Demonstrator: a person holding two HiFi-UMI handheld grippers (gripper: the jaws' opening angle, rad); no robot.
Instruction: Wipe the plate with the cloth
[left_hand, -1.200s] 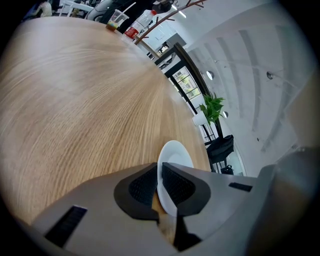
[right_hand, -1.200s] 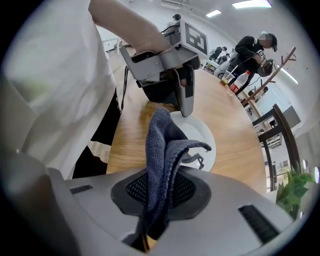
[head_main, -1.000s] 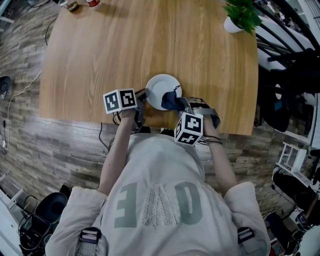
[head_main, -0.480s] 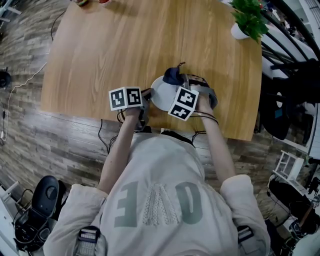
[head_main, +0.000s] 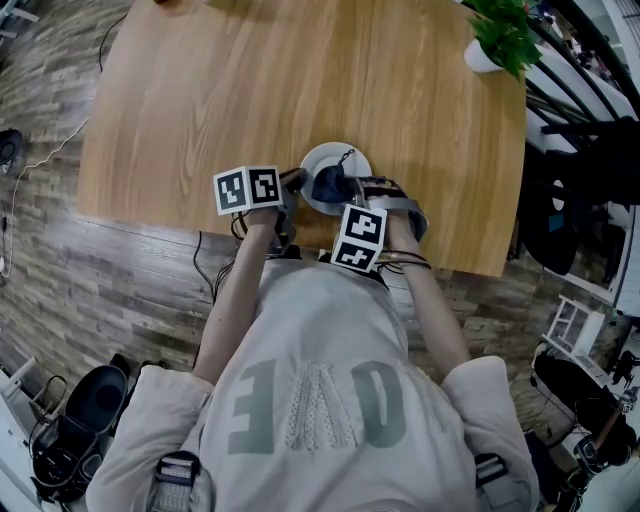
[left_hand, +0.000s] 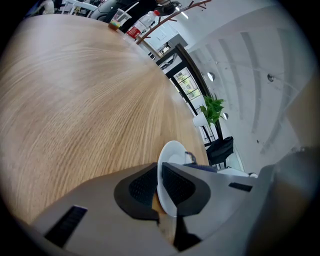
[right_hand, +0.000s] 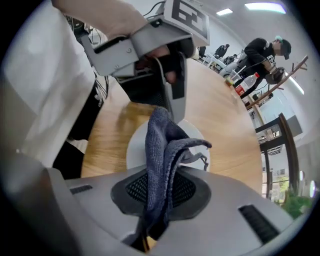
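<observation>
A small white plate (head_main: 348, 157) lies near the front edge of the wooden table (head_main: 250, 90). My left gripper (head_main: 297, 181) is shut on the plate's left rim; in the left gripper view the rim of the plate (left_hand: 172, 152) runs between the dark pads. My right gripper (head_main: 343, 192) points steeply down over the plate, shut on a dark blue cloth (head_main: 329, 185). In the right gripper view the cloth (right_hand: 162, 145) hangs folded from the jaws onto the plate (right_hand: 134, 150), with the left gripper (right_hand: 172, 100) gripping the rim beyond it.
A potted plant (head_main: 500, 35) stands at the table's far right corner. A cup and bottles (left_hand: 141, 25) sit at the far end. The table's front edge (head_main: 300, 245) runs just under my hands. People (right_hand: 262, 50) stand in the background.
The right gripper swept the cloth from the plate's near side to its far side, then back toward the near middle. The left gripper kept its hold on the rim.
</observation>
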